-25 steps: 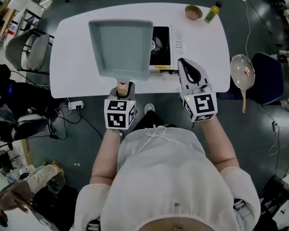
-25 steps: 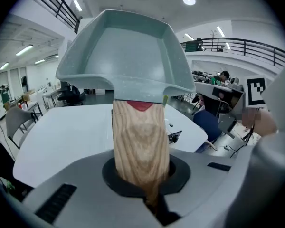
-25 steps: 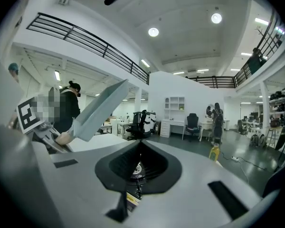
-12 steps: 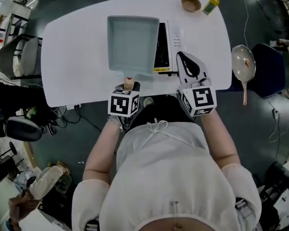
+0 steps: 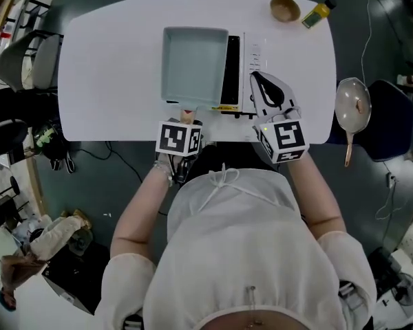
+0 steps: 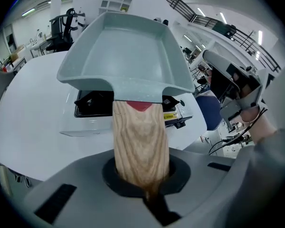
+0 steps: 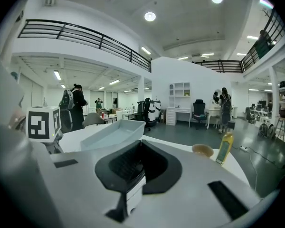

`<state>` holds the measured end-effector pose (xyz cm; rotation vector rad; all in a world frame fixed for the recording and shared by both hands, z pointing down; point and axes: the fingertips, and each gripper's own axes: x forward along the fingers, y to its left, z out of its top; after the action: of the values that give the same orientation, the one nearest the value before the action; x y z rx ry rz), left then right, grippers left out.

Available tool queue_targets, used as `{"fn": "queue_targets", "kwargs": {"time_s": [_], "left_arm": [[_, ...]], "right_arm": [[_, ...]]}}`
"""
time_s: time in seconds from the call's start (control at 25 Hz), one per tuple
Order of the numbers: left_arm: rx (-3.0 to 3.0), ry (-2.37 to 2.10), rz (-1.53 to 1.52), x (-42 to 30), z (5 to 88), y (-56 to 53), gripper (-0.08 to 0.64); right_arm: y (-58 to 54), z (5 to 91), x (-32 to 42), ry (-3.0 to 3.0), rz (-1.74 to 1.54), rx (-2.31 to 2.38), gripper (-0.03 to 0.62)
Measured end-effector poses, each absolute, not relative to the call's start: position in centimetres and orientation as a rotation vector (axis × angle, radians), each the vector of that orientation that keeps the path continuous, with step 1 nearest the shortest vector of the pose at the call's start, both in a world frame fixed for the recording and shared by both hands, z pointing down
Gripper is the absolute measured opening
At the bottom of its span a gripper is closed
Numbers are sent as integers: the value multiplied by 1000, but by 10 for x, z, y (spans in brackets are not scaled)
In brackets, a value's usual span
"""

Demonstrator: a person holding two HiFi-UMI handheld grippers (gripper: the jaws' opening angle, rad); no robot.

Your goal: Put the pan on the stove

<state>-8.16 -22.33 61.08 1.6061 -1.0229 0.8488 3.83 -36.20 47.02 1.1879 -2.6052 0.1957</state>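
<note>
A square grey-blue pan [image 5: 195,66] with a wooden handle [image 5: 186,117] hangs over the left part of a portable stove [image 5: 235,71] on the white table [image 5: 110,81]. My left gripper [image 5: 183,126] is shut on the handle at the table's near edge. In the left gripper view the handle [image 6: 141,141] runs out of the jaws to the pan [image 6: 126,56], and the stove's black burner [image 6: 92,103] shows just beneath it. My right gripper [image 5: 270,100] rests shut and empty over the stove's right side. Its own view shows the pan [image 7: 111,133] to the left.
A wooden bowl [image 5: 285,8] and a yellow oil bottle [image 5: 319,13] stand at the table's far right corner. A round pan [image 5: 352,107] lies on a dark chair to the right of the table. A grey chair [image 5: 24,53] stands at the left.
The pan has moved right and farther onto the stove, hiding more of the burner, still in my left gripper's hold. The right gripper has barely shifted.
</note>
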Motion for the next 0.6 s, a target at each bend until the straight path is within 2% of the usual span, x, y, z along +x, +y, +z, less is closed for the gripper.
{"fn": "queue_targets", "kwargs": {"time_s": [0.6], "left_arm": [[1386, -1011, 917, -74, 619, -229, 21]], "right_arm": [[-399, 482, 41, -2651, 291, 1108, 6]]}}
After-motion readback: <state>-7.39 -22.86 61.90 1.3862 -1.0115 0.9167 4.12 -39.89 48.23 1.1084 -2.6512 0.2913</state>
